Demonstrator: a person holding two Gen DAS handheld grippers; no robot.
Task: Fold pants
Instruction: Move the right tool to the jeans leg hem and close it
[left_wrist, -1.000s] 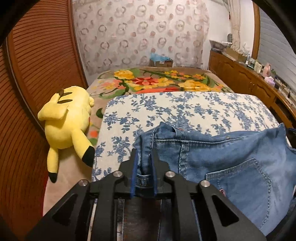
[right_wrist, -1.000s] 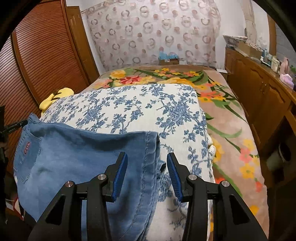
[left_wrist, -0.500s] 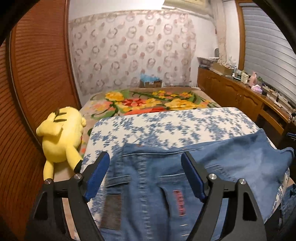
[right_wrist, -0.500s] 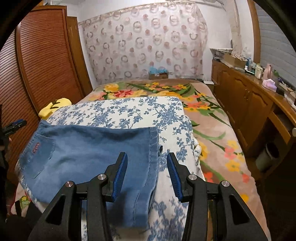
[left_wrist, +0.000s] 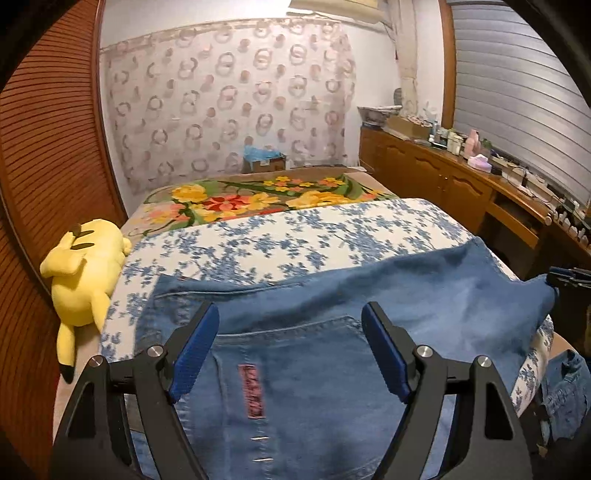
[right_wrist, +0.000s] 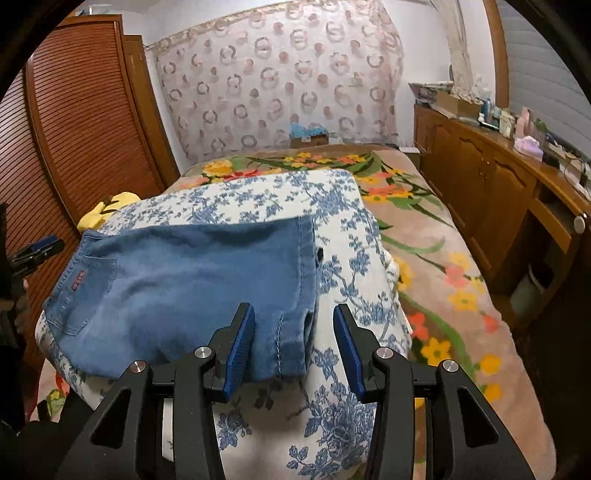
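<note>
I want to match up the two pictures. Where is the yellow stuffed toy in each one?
Left wrist view: the yellow stuffed toy lies in full view at the left edge, beside the blue-flowered quilt.
Right wrist view: only a bit of the toy peeks out at the left, behind the quilt's far corner.
Shared landmark: the jeans lying on that quilt.
</note>
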